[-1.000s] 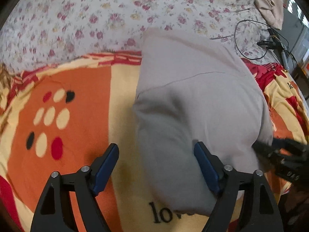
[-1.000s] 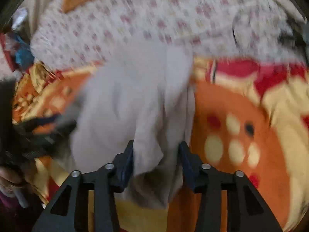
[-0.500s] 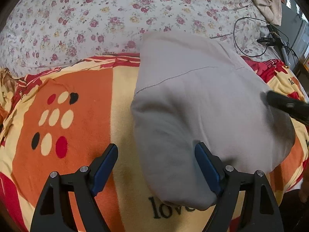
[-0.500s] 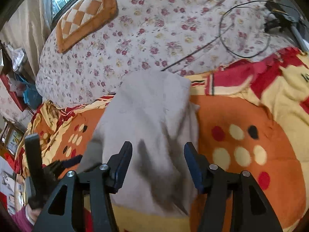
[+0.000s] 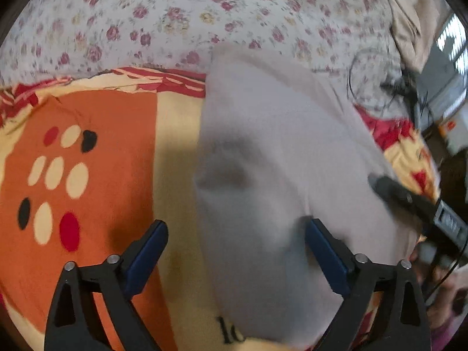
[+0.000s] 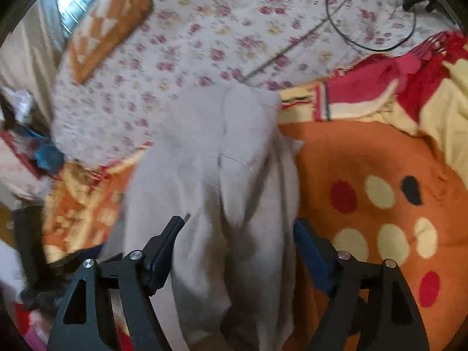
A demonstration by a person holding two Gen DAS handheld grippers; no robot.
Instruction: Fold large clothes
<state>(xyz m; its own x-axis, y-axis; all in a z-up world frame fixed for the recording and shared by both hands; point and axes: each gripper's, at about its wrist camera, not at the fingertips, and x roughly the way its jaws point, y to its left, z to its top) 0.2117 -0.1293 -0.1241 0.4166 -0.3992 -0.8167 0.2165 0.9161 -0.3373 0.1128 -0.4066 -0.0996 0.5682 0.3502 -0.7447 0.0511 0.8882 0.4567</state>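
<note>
A checked cushion (image 6: 108, 29) at 10 o'clock is seen only from the right wrist; lettering on the blanket (image 5: 96, 175) only from the left. The grey garment (image 5: 278, 158), soft and folded long, is spread over the orange spotted blanket and floral sheet (image 5: 175, 14). It lies between both opening grippers, left (image 5: 235, 259) and right (image 6: 237, 251), gripped by neither.

Matt grey cloth garment (image 5: 280, 158) on fuzzy fleece blanket (image 5: 111, 122).
</note>
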